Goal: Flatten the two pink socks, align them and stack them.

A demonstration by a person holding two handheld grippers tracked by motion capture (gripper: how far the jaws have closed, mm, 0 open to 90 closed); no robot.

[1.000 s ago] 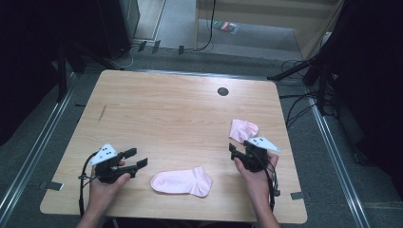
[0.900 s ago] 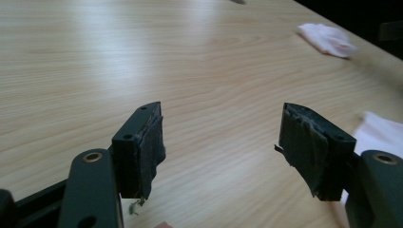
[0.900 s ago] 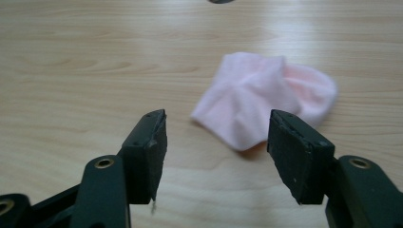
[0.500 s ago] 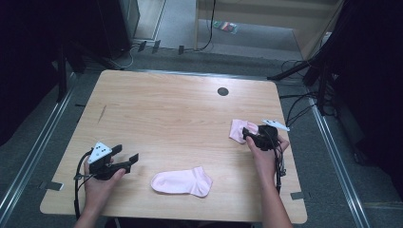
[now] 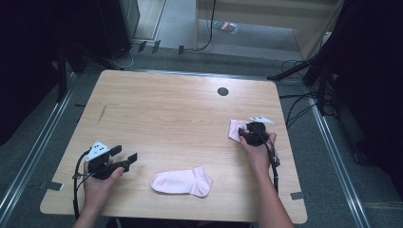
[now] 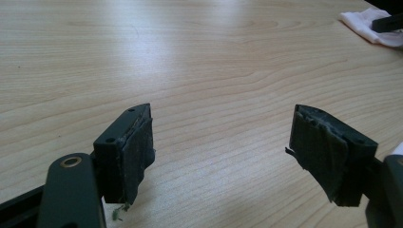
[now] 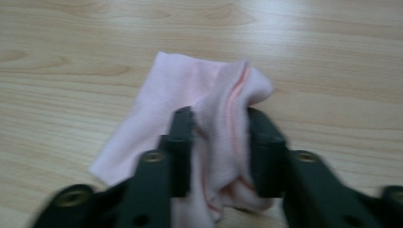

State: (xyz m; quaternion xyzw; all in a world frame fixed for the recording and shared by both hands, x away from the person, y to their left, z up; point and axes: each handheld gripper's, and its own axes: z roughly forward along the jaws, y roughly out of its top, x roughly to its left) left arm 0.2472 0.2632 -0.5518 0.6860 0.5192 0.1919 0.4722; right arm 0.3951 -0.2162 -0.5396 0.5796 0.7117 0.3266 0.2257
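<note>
- Wooden table (image 5: 180, 118): pale top, rounded corners, taken here as the landmark; a small dark round hole (image 5: 223, 91) sits toward its far edge, right of centre
- Flat pink sock (image 5: 182, 182): lies spread out near the table's near edge, about midway along it, toe to the left and cuff to the right; nothing touches it
- Second pink sock (image 7: 209, 142): on the table's right side, well short of the hole and well apart from the flat sock; rumpled, with a fold of it bunched up between the right gripper's jaws
- Right gripper (image 5: 248, 134): at the table's right side, over the second sock; its jaws have just been closing, and in the right gripper view both press into the raised fold from either side
- Left gripper (image 5: 124, 156): near the table's near-left corner, left of the flat sock and clear of it; jaws stand wide apart with bare wood between them
</note>
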